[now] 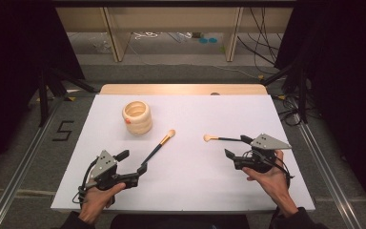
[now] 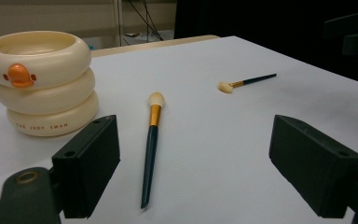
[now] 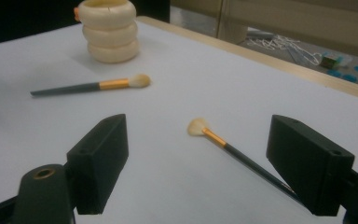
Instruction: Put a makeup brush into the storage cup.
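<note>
A: How are the hands posed?

B: The left hand is seen near the tabletop's near left corner, wrapped around the left hand-held gripper, which is held low and aimed toward the far right. The right hand is seen by the right edge, its forearm angled in from the near right corner; the right hand-held gripper is pointed leftward and slightly away.

A: And the jaws?

B: Both pairs are spread wide, with nothing pinched. In the left gripper view the long brush is seen lying ahead between the jaws, untouched. In the right gripper view the short brush's handle end is seen running just beside the right-hand jaw; contact cannot be told.

A: What is counted?

B: Two brushes and one holder. The long brush is laid near the tabletop's middle, its bristles toward the far edge. The short brush is laid right of the middle, bristles leftward. The holder, three stacked cream rings, is stood toward the far left corner.
</note>
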The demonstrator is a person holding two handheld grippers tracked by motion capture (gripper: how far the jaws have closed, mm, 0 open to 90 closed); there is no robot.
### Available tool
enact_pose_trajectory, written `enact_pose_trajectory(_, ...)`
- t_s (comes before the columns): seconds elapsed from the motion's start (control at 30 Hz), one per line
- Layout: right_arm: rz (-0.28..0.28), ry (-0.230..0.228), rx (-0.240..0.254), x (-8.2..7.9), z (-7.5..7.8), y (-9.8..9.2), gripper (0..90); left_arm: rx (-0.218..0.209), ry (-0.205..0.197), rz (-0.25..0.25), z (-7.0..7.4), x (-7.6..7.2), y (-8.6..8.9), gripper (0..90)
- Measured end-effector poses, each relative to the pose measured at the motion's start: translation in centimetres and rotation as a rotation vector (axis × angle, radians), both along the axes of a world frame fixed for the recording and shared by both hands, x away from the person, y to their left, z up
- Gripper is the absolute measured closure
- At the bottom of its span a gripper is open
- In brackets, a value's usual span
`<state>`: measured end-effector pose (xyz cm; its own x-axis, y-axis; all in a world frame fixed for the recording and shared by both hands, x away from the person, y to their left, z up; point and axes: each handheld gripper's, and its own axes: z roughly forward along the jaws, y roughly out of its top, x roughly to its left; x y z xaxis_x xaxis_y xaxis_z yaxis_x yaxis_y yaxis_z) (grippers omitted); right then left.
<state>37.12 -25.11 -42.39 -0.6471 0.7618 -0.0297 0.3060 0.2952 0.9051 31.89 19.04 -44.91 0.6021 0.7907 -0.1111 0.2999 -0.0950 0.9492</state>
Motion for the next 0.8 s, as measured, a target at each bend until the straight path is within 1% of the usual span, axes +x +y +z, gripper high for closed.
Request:
enact_pose_trajectory(0.03,0.001,0.003,-0.014,0.3,0.0,0.0,20.9,-0.001,0.001,0.001,0.0,0.0,0.0,15.9)
enact_pose_trajectory(0.07,0.001,0.003,-0.014,0.3,0.0,0.0,20.9,-0.001,0.001,0.001,0.0,0.0,0.0,15.9)
enact_pose_trajectory(0.1,0.002,0.013,-0.03,0.6,0.1,0.0,20.9,-0.001,0.003,0.0,0.0,0.1,0.0,15.9)
enact_pose_trajectory(0.13,0.009,0.01,-0.055,1.0,0.2,-0.1,21.1,-0.003,0.004,0.0,-0.1,0.1,0.0,15.9)
enact_pose_trajectory(0.17,0.011,0.02,-0.073,1.3,0.3,0.0,21.9,-0.003,0.006,0.0,-0.1,0.1,0.0,15.9)
enact_pose_trajectory(0.2,0.014,0.019,-0.086,1.6,0.4,0.0,22.0,-0.017,0.016,0.012,-0.1,0.0,0.0,15.9)
enact_pose_trajectory(0.23,0.021,0.011,-0.111,2.0,0.5,0.0,21.8,-0.013,0.013,0.008,-0.1,0.1,0.0,15.9)
enact_pose_trajectory(0.27,0.022,0.011,-0.125,2.3,0.6,0.1,21.8,-0.015,0.001,0.002,-0.1,0.2,0.1,15.9)
enact_pose_trajectory(0.3,0.03,0.006,-0.152,2.8,0.7,0.1,22.4,-0.009,0.008,0.01,-0.1,0.1,0.1,15.9)
enact_pose_trajectory(0.33,0.036,0.027,-0.166,3.1,0.8,0.2,22.6,-0.008,0.007,0.008,-0.1,0.2,0.1,15.9)
enact_pose_trajectory(0.37,0.048,0.037,-0.191,3.9,0.8,0.3,23.3,-0.008,0.009,0.008,-0.1,0.2,0.1,15.9)
enact_pose_trajectory(0.4,0.055,0.039,-0.205,4.3,0.8,0.4,23.6,-0.008,0.009,0.008,-0.1,0.2,0.1,15.9)
enact_pose_trajectory(0.43,0.055,0.039,-0.205,4.3,0.8,0.4,23.6,-0.009,0.008,0.007,-0.1,0.2,0.1,15.9)
enact_pose_trajectory(0.47,0.062,0.056,-0.217,4.7,0.7,0.5,23.6,-0.009,0.008,0.007,-0.1,0.2,0.1,15.9)
enact_pose_trajectory(0.5,0.081,0.062,-0.236,5.2,0.7,0.6,24.3,-0.008,0.007,0.007,-0.1,0.2,0.1,15.9)
enact_pose_trajectory(0.53,0.082,0.079,-0.257,6.0,0.6,0.7,25.0,-0.007,0.009,0.007,-0.1,0.2,0.1,15.9)
enact_pose_trajectory(0.57,0.09,0.092,-0.266,6.3,0.6,0.8,25.2,-0.007,0.01,0.006,-0.2,0.2,0.1,15.9)
enact_pose_trajectory(0.6,0.095,0.102,-0.266,6.7,0.5,0.8,25.5,-0.007,0.01,0.006,-0.1,0.2,0.1,15.9)
enact_pose_trajectory(0.63,0.106,0.121,-0.28,7.1,0.4,0.9,25.5,-0.007,0.009,0.006,-0.1,0.2,0.2,15.9)
enact_pose_trajectory(0.67,0.106,0.121,-0.28,7.1,0.4,0.9,25.5,-0.007,0.009,0.006,-0.1,0.2,0.2,15.9)
enact_pose_trajectory(0.7,0.121,0.15,-0.315,8.0,0.1,1.0,28.5,-0.006,0.009,0.006,-0.1,0.2,0.1,15.9)
enact_pose_trajectory(0.73,0.124,0.152,-0.316,8.3,-0.1,1.1,32.0,-0.005,0.011,0.005,-0.1,0.2,0.1,16.0)
enact_pose_trajectory(0.77,0.143,0.178,-0.33,8.8,-0.2,1.1,33.2,-0.006,0.011,0.006,-0.1,0.2,0.1,15.9)
enact_pose_trajectory(0.8,0.145,0.193,-0.336,9.0,-0.3,1.2,32.8,-0.006,0.011,0.006,-0.1,0.2,0.1,15.9)
